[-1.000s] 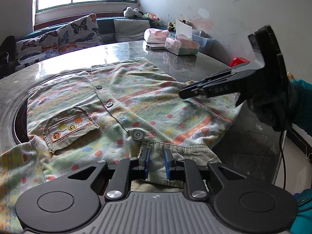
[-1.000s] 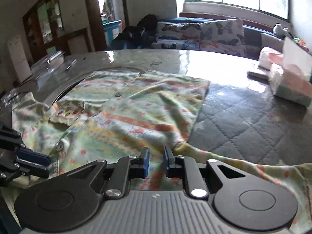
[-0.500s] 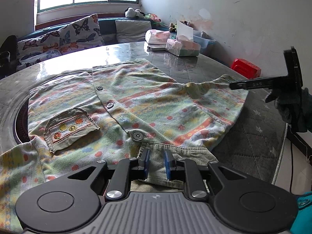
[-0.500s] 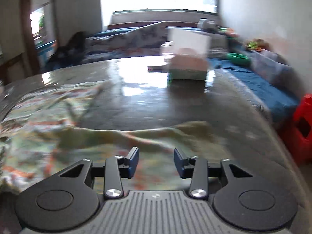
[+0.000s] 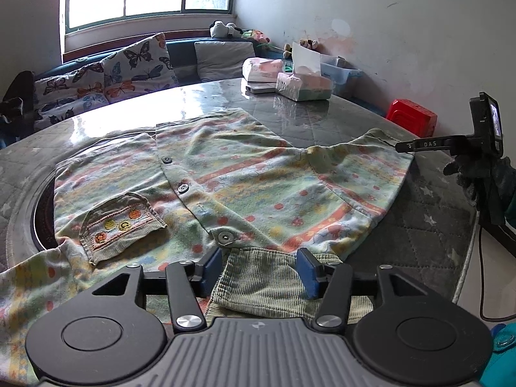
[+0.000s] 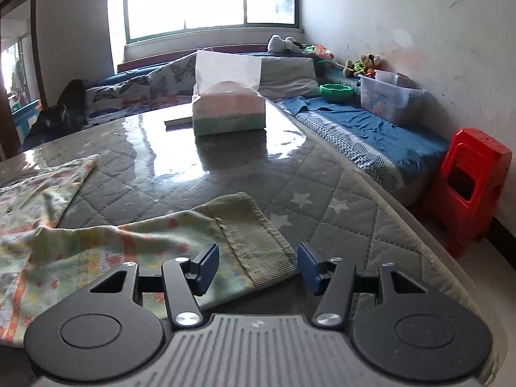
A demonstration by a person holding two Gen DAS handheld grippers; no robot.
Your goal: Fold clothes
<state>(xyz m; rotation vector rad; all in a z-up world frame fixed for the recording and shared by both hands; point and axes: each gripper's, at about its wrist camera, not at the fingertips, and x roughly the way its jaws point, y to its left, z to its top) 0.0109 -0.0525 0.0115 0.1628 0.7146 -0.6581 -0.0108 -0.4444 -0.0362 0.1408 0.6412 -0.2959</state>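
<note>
While the shirt (image 5: pixel 225 174) lies flat on the table (image 5: pixel 306 119), the left claw (image 5: pixel 259 269) is spread over its collar, the right claw (image 6: pixel 258 269) spread over its sleeve cuff.

Shirt (image 5: pixel 245 174): pale green, orange stripes, red dots; ribbed olive cuff (image 6: pixel 258 235). Table cover (image 6: pixel 322 193): grey quilted, white stars. Stool (image 6: pixel 471 187): red. Cushions (image 5: pixel 106 74): butterfly print.

Daylight poured through a wide window (image 6: pixel 209 0) — glare lay on the glossy desk (image 6: pixel 225 161). Beneath it ran a bench sofa (image 6: pixel 371 129) with butterfly cushions (image 5: pixel 106 74). White wall (image 5: pixel 403 16) was scuffed and stained. A red plastic stool (image 6: pixel 474 174) stood on pale floor — beside the wall.
</note>
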